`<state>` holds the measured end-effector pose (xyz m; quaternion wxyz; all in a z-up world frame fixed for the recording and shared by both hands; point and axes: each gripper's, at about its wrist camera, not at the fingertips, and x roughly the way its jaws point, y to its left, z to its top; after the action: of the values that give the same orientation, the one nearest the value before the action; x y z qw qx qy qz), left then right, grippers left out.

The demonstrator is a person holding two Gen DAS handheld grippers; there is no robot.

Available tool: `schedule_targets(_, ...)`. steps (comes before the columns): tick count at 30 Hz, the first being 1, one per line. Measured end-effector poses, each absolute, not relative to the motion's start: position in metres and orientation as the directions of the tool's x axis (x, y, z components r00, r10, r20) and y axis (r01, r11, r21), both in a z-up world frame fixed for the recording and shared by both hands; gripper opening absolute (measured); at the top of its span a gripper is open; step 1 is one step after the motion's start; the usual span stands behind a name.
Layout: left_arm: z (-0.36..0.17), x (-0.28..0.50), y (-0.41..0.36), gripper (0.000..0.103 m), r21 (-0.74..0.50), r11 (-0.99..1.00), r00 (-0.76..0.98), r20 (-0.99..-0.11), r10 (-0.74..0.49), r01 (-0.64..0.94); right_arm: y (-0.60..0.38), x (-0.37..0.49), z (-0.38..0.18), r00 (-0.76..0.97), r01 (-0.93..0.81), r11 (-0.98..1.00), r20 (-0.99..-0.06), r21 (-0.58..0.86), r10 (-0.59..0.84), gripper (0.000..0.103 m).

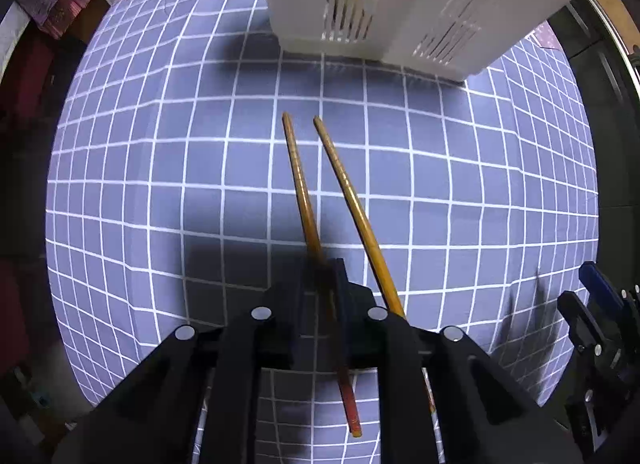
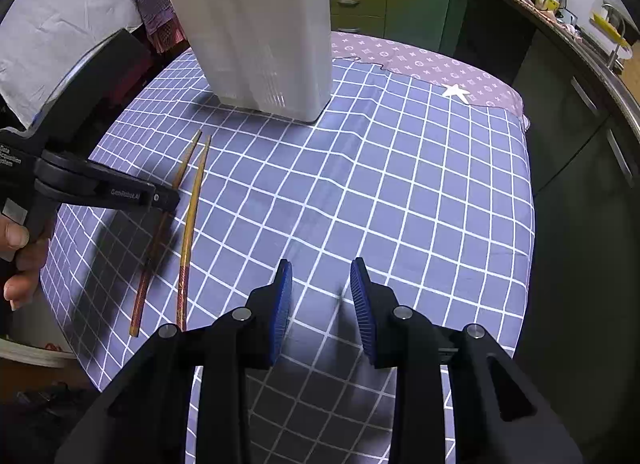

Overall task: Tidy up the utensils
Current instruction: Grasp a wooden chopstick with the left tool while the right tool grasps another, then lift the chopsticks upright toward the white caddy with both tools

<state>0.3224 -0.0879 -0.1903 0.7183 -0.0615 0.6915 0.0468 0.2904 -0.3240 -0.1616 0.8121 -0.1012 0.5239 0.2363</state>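
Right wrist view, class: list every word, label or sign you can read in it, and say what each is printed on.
"GenRobot.AI": on the side of the left gripper.
"Data", then two lines cut off at the frame edge and not fully legible: on the same gripper's body, far left.
Red marks on a white object at the lower left edge: too little shows to read.
Tablecloth: grid and emblem pattern only, no words.
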Motion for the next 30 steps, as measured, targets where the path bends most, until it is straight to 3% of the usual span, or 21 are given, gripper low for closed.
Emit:
schedule_targets(9, -0.191, 0.311, -0.099, 0.007, -0.041, 0.993, 0.072, -0.997, -0.033, -0.115, -0.333, 0.29, -0.167, 0.333, -0.468, 0.881, -0.909, 0.072, 0.251, 0.031)
schedule_targets(21, -0.112, 0.236, -0.044, 0.007, -0.148, 0.988, 0.362, -0.924, -0.121, -0.048, -0.279, 0.293, -0.163, 0.275, -0.528, 0.846, -0.928, 0.072, 0.251, 0.031)
schedule_targets(30, -0.069, 0.201, -0.025, 0.007, -0.105, 0.993, 0.534, -0.838, -0.114, 0.047, -0.186, 0.309, -0.178, 0.152, -0.602, 0.792, -0.959, 0.103, 0.241, 0.029)
